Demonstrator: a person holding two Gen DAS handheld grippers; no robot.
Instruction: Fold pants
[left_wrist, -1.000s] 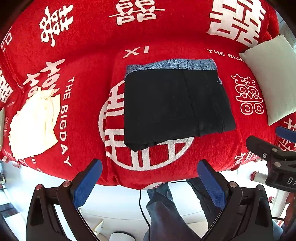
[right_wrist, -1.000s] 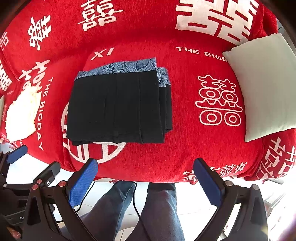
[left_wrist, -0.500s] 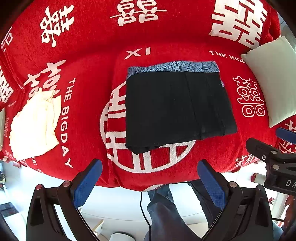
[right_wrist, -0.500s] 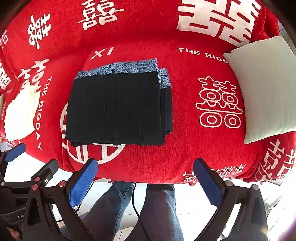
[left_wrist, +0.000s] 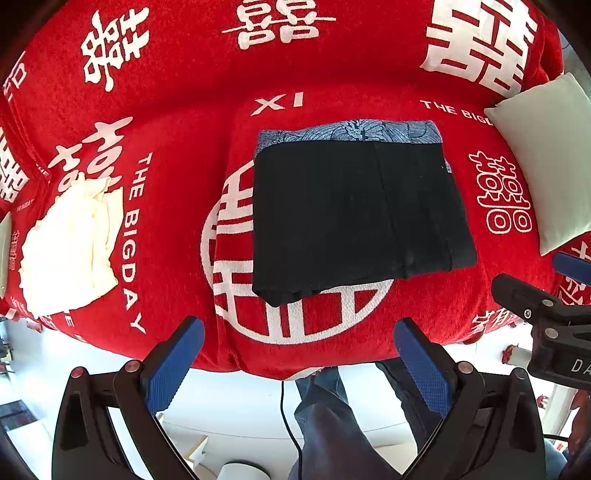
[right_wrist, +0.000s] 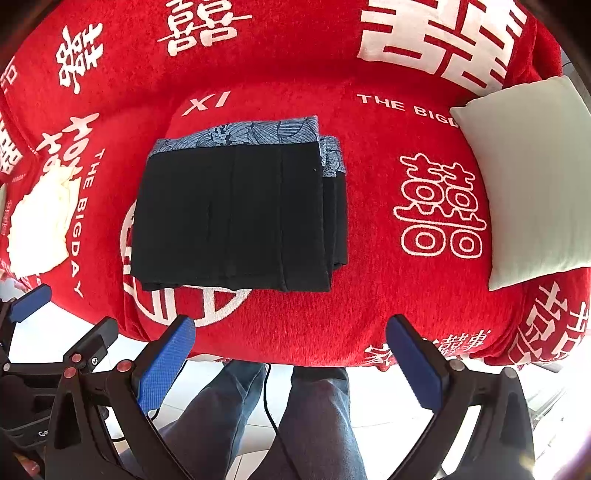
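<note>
The black pants (left_wrist: 354, 214) lie folded into a flat rectangle on the red blanket (left_wrist: 177, 122), with a blue patterned waistband along the far edge. They also show in the right wrist view (right_wrist: 236, 214). My left gripper (left_wrist: 299, 354) is open and empty, held off the sofa's front edge, nearer than the pants. My right gripper (right_wrist: 291, 354) is open and empty too, just off the front edge, to the right of the pants. Neither touches the cloth.
A cream folded cloth (left_wrist: 70, 243) lies on the blanket at the left. A pale green cushion (right_wrist: 528, 177) leans at the right end. The person's legs in jeans (right_wrist: 295, 417) and a cable stand on the white tile floor below.
Both grippers have drifted slightly towards the sofa, so the pants sit a little lower in view. The pants have not moved and both grippers stay open.
</note>
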